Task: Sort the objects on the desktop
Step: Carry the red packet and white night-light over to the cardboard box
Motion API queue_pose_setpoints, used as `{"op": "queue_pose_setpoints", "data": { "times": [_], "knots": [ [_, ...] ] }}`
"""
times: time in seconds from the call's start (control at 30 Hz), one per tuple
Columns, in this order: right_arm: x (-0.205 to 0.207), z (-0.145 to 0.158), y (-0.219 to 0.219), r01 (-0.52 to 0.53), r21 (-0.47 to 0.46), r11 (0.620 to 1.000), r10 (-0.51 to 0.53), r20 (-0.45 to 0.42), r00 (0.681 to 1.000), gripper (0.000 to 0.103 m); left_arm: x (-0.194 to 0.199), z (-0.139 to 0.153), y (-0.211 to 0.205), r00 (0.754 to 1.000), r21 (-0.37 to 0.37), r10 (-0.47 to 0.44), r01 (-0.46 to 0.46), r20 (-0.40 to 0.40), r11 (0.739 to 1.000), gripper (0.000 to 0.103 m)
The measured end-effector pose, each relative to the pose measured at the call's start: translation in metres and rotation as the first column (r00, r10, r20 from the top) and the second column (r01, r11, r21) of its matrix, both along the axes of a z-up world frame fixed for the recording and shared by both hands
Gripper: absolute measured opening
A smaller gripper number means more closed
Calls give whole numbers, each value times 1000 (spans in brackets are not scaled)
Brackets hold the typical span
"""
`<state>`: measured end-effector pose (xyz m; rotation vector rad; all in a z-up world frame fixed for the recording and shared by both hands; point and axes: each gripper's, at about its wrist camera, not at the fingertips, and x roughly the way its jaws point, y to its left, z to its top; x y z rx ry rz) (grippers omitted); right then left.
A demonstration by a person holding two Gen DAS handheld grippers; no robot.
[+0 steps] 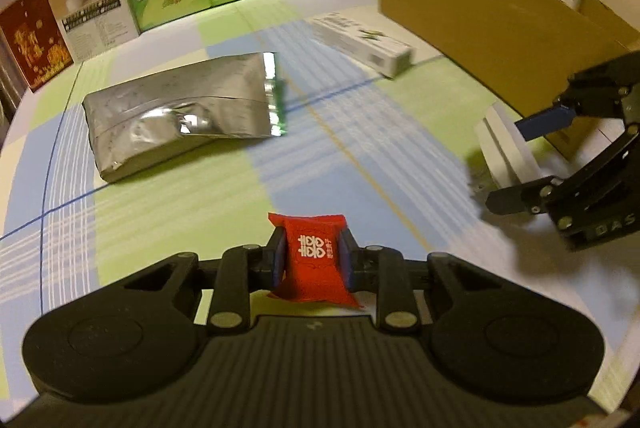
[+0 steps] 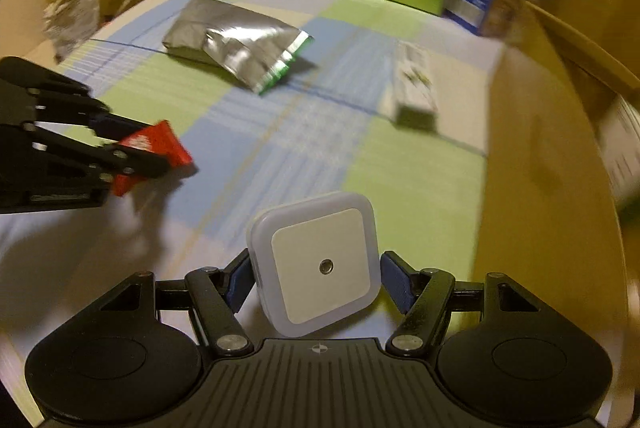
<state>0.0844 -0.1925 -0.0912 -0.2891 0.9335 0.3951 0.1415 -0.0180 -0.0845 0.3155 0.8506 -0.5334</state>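
Fingers [image 1: 280, 260] around red packet [image 1: 314, 260]

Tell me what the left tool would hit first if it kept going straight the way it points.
Probably nothing soon: ahead of the left tool, shut on the red packet, lies open tablecloth. The silver pouch sits left of that line; depth is uncertain.

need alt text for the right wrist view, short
The right tongs grip a white square plastic night light above a green and blue checked tablecloth. On the left, the left tongs hold a small red packet; a silver foil pouch lies beyond.
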Motion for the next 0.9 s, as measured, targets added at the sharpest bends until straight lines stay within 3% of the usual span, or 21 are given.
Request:
{"op": "queue_pose_setpoints", "data": {
  "times": [0.2, 0.3, 0.43, 0.6, 0.7, 0.77, 0.9],
  "knots": [
    [-31, -7, -18, 18, 116, 993, -27, 80, 996, 68, -41, 1, -4, 995, -85, 99, -100, -15, 991, 23],
    [-36, -4, -21, -25, 153, 988, 7, 120, 993, 81, -47, -5, -7, 992, -86, 123, -123, -3, 989, 27],
    [-42, 0, -21, -77, 133, 988, 52, 179, 982, 87, -47, -10, -11, 995, -49, 101, -101, 6, 994, 35],
    [-41, -8, -23, -114, 105, 988, 95, 172, 981, 87, -44, -8, -10, 996, -79, 92, -92, -9, 993, 46],
    [-42, -11, -16, -159, 75, 984, 144, 167, 975, 83, -47, -8, -10, 996, -70, 90, -90, -10, 993, 47],
    [-42, -15, -14, -157, 59, 986, 147, 145, 978, 62, -49, -7, -9, 996, -68, 84, -85, -9, 994, 47],
    [-42, -15, -13, -115, 98, 989, 102, 128, 986, 62, -51, -7, -6, 995, -46, 96, -96, -11, 994, 47]
  ]
}}
